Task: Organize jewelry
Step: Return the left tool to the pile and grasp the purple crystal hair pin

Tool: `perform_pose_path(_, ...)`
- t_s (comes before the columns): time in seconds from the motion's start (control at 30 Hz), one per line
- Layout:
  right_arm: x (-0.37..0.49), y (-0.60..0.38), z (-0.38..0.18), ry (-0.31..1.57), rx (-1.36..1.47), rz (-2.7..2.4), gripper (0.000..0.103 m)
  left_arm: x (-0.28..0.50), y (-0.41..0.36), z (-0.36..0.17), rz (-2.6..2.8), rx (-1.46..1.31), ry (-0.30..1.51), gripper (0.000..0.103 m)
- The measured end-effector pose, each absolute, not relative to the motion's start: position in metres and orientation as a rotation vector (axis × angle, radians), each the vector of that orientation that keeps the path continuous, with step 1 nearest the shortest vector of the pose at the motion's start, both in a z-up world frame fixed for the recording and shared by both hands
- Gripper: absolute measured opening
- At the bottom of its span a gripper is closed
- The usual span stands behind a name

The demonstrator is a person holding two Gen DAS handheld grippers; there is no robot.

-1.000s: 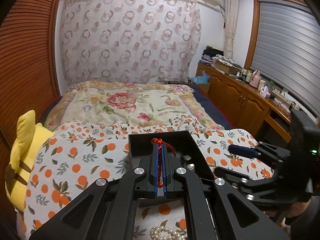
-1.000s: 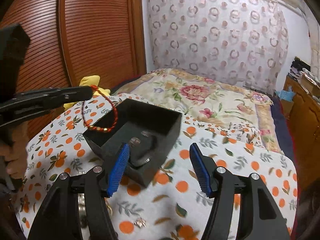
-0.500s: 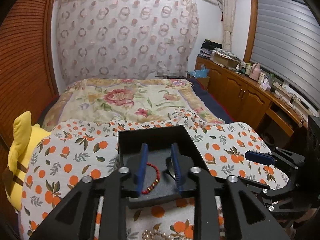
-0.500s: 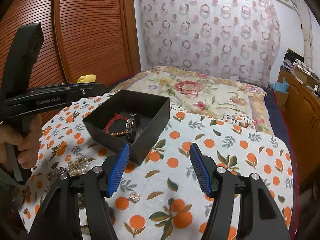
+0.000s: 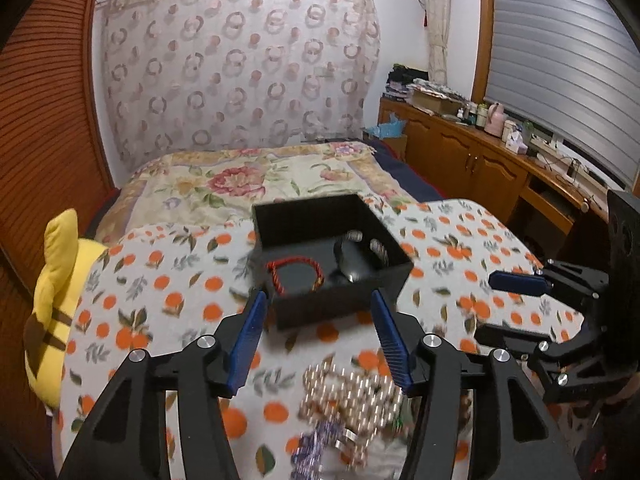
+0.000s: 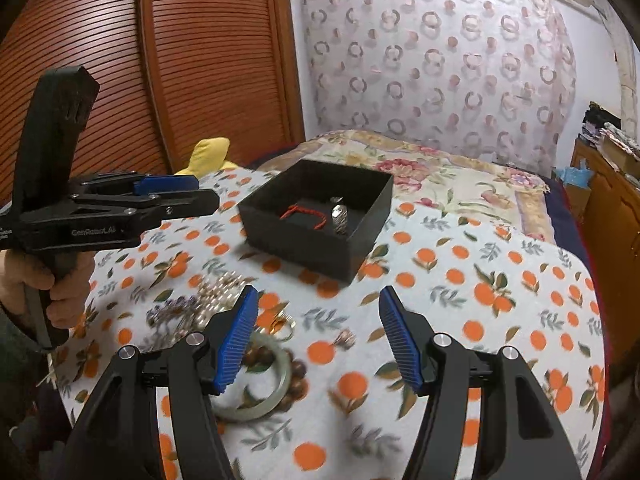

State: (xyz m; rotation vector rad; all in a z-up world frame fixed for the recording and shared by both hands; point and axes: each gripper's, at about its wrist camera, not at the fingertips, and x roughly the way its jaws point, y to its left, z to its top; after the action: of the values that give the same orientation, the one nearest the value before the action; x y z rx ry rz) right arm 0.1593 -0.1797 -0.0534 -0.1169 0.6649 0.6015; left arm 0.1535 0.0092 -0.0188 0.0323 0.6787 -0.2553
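Observation:
A black open box (image 5: pixel 280 220) (image 6: pixel 368 204) sits on the orange-print cloth. Inside lie a red cord bracelet (image 5: pixel 296 276) (image 6: pixel 304 213) and a metal watch (image 5: pixel 352 258) (image 6: pixel 339 216). My left gripper (image 5: pixel 320 340) is open and empty, just short of the box; it shows from the side in the right wrist view (image 6: pixel 176 190). A pearl pile (image 5: pixel 352 396) (image 6: pixel 218 288) and purple beads (image 5: pixel 316 444) (image 6: pixel 172 306) lie below it. My right gripper (image 6: pixel 320 340) is open and empty above a green bangle (image 6: pixel 256 392), a wooden bead bracelet (image 6: pixel 298 376), and a small ring (image 6: pixel 345 338).
A yellow plush toy (image 5: pixel 56 304) lies at the cloth's left edge. A floral bedspread (image 5: pixel 248 180) stretches behind the box. A wooden slatted wardrobe (image 6: pixel 180 72) stands left, wooden cabinets (image 5: pixel 480 168) right. The cloth's right part (image 6: pixel 500 280) holds only print.
My left gripper opened over the box, let the red bracelet drop inside, and pulled back toward me. My right gripper drew back and rose a little.

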Motion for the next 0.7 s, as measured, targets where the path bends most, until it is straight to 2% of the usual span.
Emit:
perform_pose_path(0.43,0.104,-0.175,-0.073,0.701,-0.128,0.594,0.065,0.110,0.029,-0.063,-0.254,0.021,0.789,0.056)
perform_pose_path(0.5,0.099,-0.175,-0.076,0.705,-0.131,0.584,0.068,0.108,0.030,-0.070,-0.257,0.019,0.809,0.053)
perform_pose_path(0.57,0.095,-0.177,-0.078,0.708,-0.127,0.577,0.069,0.107,0.029,-0.076,-0.262,0.020,0.831,0.041)
perform_pose_path(0.7,0.090,-0.181,-0.082,0.715,-0.112,0.574,0.070,0.106,0.027,-0.085,-0.269,0.017,0.859,0.033)
